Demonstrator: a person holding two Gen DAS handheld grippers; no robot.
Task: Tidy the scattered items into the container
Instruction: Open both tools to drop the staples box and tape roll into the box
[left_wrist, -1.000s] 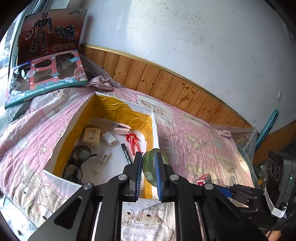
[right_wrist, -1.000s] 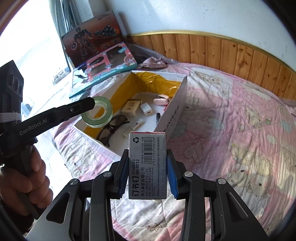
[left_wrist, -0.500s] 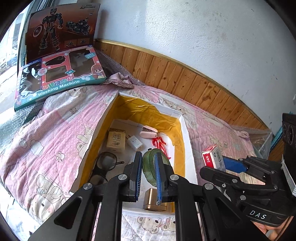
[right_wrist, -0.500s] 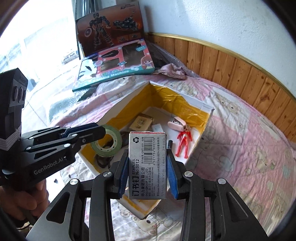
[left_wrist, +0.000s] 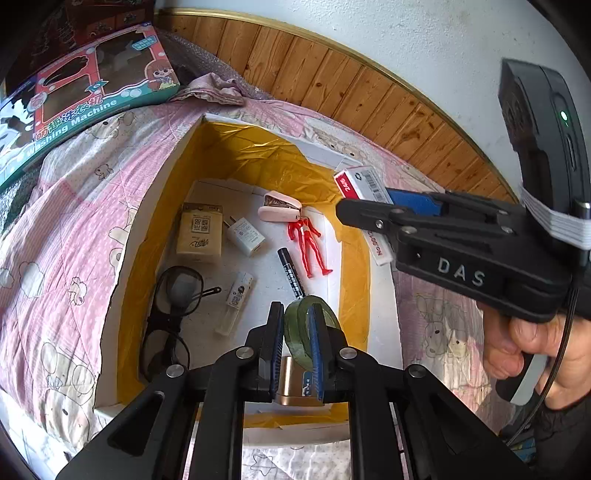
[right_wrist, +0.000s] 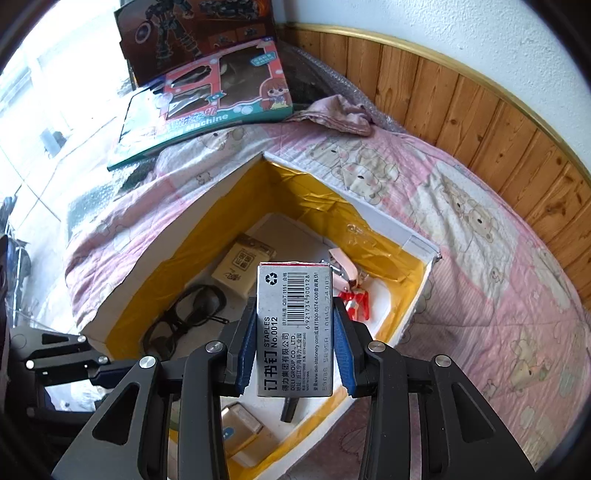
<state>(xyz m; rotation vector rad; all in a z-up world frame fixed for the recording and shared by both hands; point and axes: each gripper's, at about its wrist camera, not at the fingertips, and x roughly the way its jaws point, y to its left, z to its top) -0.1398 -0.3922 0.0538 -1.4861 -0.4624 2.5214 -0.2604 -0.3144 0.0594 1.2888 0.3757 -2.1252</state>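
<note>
Because release had to occur inside the box (left_wrist: 382, 332), each tool hung above it, the left tool (left_wrist: 296, 345) clamping the tape roll (left_wrist: 300, 326) and the right tool (right_wrist: 295, 349) clamping the staples carton (right_wrist: 294, 328).

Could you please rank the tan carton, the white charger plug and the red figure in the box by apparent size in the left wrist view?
Largest to smallest:
1. Tan carton
2. Red figure, long but thin
3. White charger plug
All lie on the box floor at similar distance.
</note>
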